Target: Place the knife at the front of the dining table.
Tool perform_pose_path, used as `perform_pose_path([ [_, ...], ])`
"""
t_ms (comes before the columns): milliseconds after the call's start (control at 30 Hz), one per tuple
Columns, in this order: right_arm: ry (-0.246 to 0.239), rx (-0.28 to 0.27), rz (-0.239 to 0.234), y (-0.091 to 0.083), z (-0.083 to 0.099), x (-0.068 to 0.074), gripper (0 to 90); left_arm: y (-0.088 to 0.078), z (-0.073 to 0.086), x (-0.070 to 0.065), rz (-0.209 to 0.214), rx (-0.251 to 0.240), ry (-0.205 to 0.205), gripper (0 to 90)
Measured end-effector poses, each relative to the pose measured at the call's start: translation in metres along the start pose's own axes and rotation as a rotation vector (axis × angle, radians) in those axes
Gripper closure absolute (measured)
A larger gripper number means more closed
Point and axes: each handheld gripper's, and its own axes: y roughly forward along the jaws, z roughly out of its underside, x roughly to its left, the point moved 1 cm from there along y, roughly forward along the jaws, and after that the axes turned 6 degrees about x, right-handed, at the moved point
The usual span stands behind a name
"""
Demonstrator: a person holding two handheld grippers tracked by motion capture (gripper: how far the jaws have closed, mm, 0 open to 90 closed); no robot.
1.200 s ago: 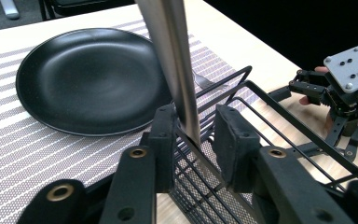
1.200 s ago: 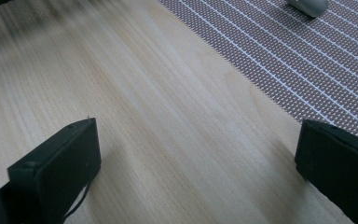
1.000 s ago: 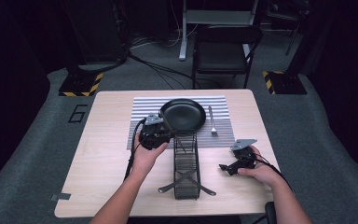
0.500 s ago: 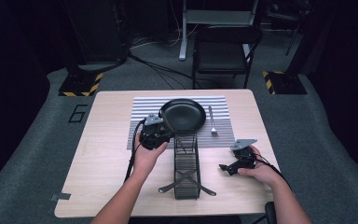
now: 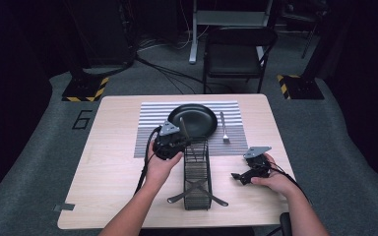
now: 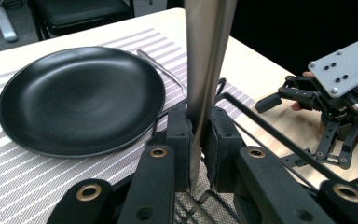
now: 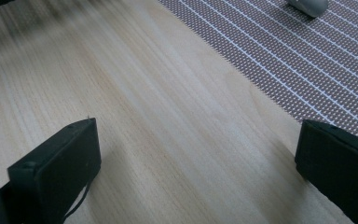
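— High view first: what does the left gripper [image 5: 177, 142] have?

— Its 2 jaws are pressed onto a flat metal utensil handle [image 6: 205, 70], standing nearly upright just above the far end of the black wire rack [image 5: 197, 177]. Which utensil it is, I cannot tell; the end is out of sight.

— And around it?

— A black plate [image 5: 193, 120] sits on the striped placemat [image 5: 150, 130], with a fork [image 5: 223, 128] lying just beside it on the mat. The rack stands on the bare wooden table [image 5: 108, 167], its far end touching the mat's near edge.

— The right gripper [image 5: 246, 174]?

— Held low over the table to the right of the rack, jaws spread wide with nothing between them; the right gripper view has bare wood between them and the mat's edge beyond.
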Motion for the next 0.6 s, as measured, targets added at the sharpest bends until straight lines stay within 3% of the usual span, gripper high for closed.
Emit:
perform_pose_path([
  [367,0.0,0.0,0.0,0.0,0.0,0.0,0.0,0.006,-0.011,-0.01,-0.007,0.036,0.067,81.5],
  [600,0.0,0.0,0.0,0.0,0.0,0.0,0.0,-0.001,-0.018,-0.012,0.01,0.026,0.069,81.6],
])
